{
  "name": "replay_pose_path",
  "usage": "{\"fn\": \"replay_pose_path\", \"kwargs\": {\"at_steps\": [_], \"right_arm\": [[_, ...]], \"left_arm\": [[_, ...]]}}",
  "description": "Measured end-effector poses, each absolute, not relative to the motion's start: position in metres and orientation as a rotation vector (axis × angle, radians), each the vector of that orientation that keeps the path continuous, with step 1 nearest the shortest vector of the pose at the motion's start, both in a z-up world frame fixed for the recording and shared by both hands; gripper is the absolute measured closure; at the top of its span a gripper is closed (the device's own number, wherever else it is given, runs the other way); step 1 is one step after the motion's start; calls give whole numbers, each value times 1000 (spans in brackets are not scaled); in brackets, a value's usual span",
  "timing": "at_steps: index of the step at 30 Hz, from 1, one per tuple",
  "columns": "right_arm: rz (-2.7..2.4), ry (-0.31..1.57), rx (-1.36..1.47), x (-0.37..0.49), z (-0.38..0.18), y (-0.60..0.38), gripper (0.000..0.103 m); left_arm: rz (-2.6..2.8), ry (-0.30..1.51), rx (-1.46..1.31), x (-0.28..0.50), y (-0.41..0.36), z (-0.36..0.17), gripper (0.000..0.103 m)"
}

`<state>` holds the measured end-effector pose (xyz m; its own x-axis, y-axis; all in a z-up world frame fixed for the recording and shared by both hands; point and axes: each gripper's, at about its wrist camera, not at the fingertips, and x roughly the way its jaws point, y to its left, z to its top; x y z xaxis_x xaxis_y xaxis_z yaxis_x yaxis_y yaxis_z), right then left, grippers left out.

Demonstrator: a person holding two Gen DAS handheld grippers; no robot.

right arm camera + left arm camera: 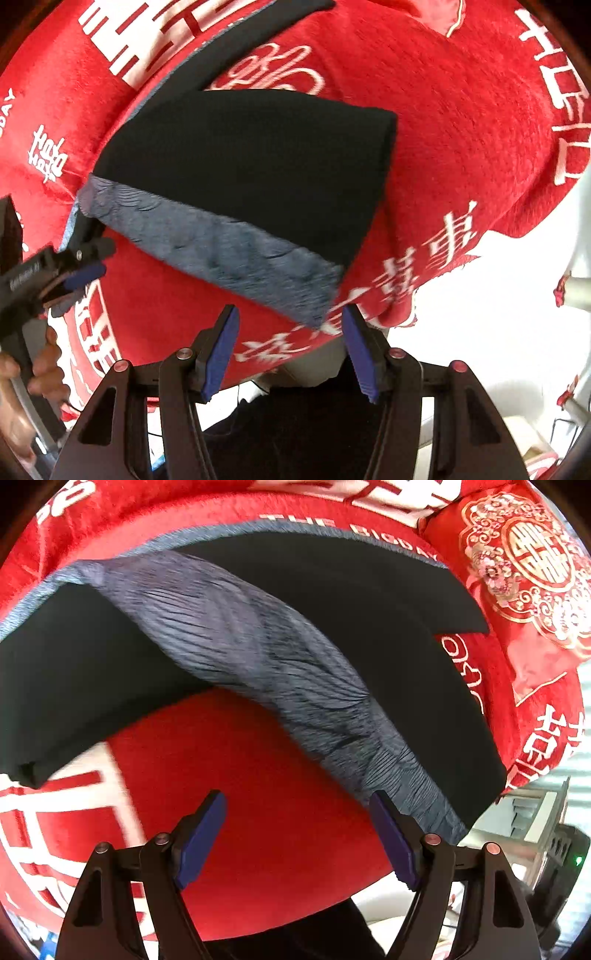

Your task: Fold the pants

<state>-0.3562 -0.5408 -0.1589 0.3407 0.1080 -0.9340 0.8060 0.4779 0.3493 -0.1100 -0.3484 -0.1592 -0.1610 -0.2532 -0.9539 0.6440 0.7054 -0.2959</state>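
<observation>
While the left wrist view looks down, one pair of black pants (pixel 369 620) lies spread on one red blanket (pixel 258 782) with white lettering, its grey pleated waistband (pixel 258 657) turned over across the middle. One red embroidered cushion (pixel 532 565) sits at the far right corner. The left tool (pixel 297 830) hangs released, its two blue pads wide apart, the right-hand pad just beside the waistband edge, gripping nothing.

From the right wrist view, the same pants (pixel 258 166) lie folded on the blanket (pixel 461 129), grey band (pixel 240 262) nearest. The right tool (pixel 290 347) is released too, two pads spread, the band's corner between them. The left tool (pixel 79 275) shows at the left edge, in one hand (pixel 37 369).
</observation>
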Motion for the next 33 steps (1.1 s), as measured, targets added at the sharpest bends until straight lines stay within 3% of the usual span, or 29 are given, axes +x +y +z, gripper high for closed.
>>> {"fn": "replay_pose_path", "kwargs": {"at_steps": [4,7,12,15,16,17,18,19,20,24,33], "right_arm": [[-467,1140,1031,-365,-174,-555,42],[-361,1123,1062,-365,-182,-559,42],[-235,1075,1100,-359,-183,-565,58],[-204,1075,1119,-358,-185,-566,59],[-193,1081,1137,-358,-189,-568,62],[-188,1094,1150,-356,-192,-569,74],[-186,1120,1164,-355,-196,-572,93],[-186,1136,1175,-351,-199,-574,98],[-184,1138,1186,-350,-200,-576,99],[-107,1108,1190,-346,-181,-589,100],[3,1006,1032,-304,-91,-653,100]], "left_arm": [[-795,1519,347,-121,-362,-162,15],[-787,1509,354,-126,-370,-162,15],[-771,1514,344,-132,-381,-162,15],[-754,1520,325,-134,-388,-162,16],[-746,1520,325,-135,-390,-163,26],[-727,1516,343,-139,-399,-165,39],[-719,1510,358,-142,-405,-165,46],[-727,1510,356,-142,-407,-164,67],[-746,1534,340,-142,-412,-163,82],[-724,1563,287,-138,-419,-154,86],[-721,1494,101,-107,-449,-103,86]]}}
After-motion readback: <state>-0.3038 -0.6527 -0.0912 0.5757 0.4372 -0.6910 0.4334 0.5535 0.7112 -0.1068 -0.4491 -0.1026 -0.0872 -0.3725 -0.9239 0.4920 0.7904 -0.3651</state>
